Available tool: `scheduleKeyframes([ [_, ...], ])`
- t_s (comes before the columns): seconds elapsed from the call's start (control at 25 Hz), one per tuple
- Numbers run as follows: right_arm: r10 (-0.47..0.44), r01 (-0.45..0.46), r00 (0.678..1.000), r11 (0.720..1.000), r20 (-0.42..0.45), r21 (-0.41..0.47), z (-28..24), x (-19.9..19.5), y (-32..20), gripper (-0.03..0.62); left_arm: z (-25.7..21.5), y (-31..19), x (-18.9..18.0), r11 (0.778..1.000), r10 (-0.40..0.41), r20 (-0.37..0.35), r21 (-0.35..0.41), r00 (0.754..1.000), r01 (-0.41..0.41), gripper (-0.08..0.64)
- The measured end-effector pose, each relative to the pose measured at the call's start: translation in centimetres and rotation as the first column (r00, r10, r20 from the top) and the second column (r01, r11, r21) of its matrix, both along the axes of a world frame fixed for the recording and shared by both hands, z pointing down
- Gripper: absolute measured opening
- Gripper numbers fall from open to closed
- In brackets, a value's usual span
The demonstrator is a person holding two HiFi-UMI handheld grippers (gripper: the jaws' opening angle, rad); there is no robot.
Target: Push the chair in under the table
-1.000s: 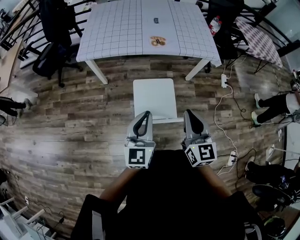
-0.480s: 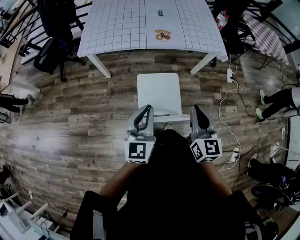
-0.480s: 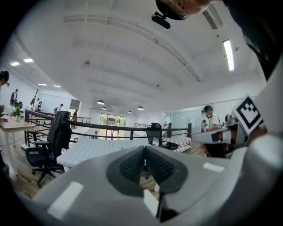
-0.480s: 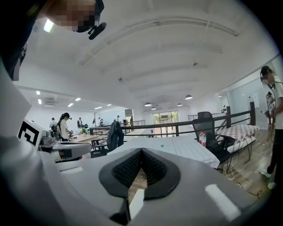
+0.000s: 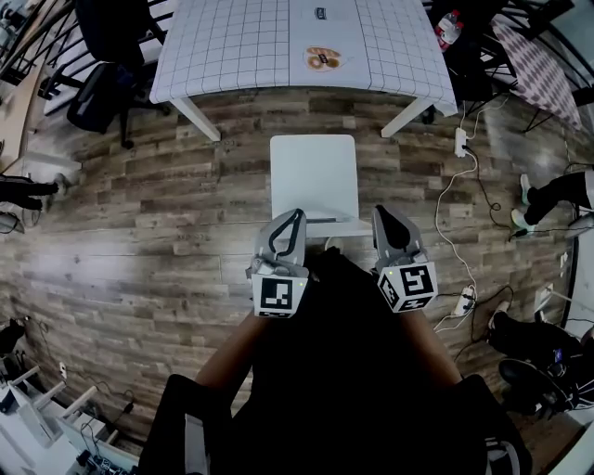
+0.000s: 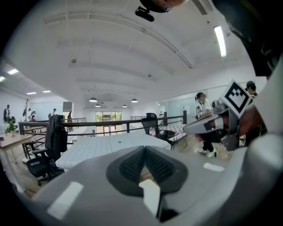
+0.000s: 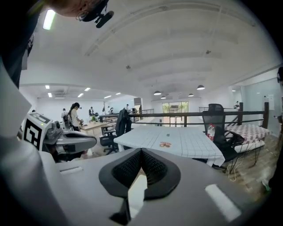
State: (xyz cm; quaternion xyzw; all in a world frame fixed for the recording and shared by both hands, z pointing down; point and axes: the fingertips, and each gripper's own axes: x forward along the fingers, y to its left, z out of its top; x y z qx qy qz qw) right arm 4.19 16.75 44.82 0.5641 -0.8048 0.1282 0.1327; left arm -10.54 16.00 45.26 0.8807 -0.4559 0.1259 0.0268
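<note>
The left hand-held gripper (image 5: pixel 290 218) and right hand-held gripper (image 5: pixel 383 215), closed on nothing, are lowered toward the chair (image 5: pixel 314 176); pushing is not started.

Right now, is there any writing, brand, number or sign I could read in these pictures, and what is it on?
No text reads clearly.
Small dark label on the checked table: too small to read.
Round orange-brown patch on the same table: blurred, no letters legible.
Red bottle beyond the table: label too small to read.
Black-and-white square markers on the hand-held cubes: patterns, not words.
</note>
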Motion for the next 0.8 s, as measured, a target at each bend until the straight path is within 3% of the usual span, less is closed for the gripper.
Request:
scheduleKeyframes([
  [0.16,-0.151,0.146,0.987,0.986,-0.058,-0.083,3.5,-0.6,0.5,-0.003,4.8,0.6,0.9,0.984,0.097,0.144,-0.163,0.985,-0.073,0.011],
  [0.24,-0.217,0.202,0.973,0.967,-0.084,-0.159,5.9,-1.1,0.7,-0.003,6.7,1.0,1.0,0.975,0.146,0.221,-0.196,0.964,-0.103,0.011],
  [0.36,-0.241,0.200,0.962,0.940,-0.125,-0.275,9.2,-0.8,0.8,-0.003,9.3,1.8,1.2,0.961,0.219,0.301,-0.232,0.928,-0.151,0.046],
  [0.48,-0.326,0.257,0.935,0.896,-0.143,-0.361,12.0,-1.2,1.5,0.003,11.8,2.6,1.7,0.950,0.278,0.365,-0.238,0.888,-0.200,0.062],
  [0.6,-0.489,0.376,0.855,0.815,-0.175,-0.440,15.2,-2.1,2.8,0.095,14.9,3.6,2.5,0.913,0.370,0.368,-0.314,0.853,-0.261,0.088],
  [0.72,-0.636,0.464,0.733,0.726,-0.241,-0.507,18.3,-2.9,4.0,0.121,19.4,5.2,2.7,0.827,0.507,0.388,-0.471,0.770,-0.307,0.146],
  [0.8,-0.710,0.494,0.637,0.676,-0.302,-0.547,20.4,-3.2,4.6,0.125,21.7,6.0,2.4,0.785,0.556,0.396,-0.541,0.731,-0.304,0.157],
])
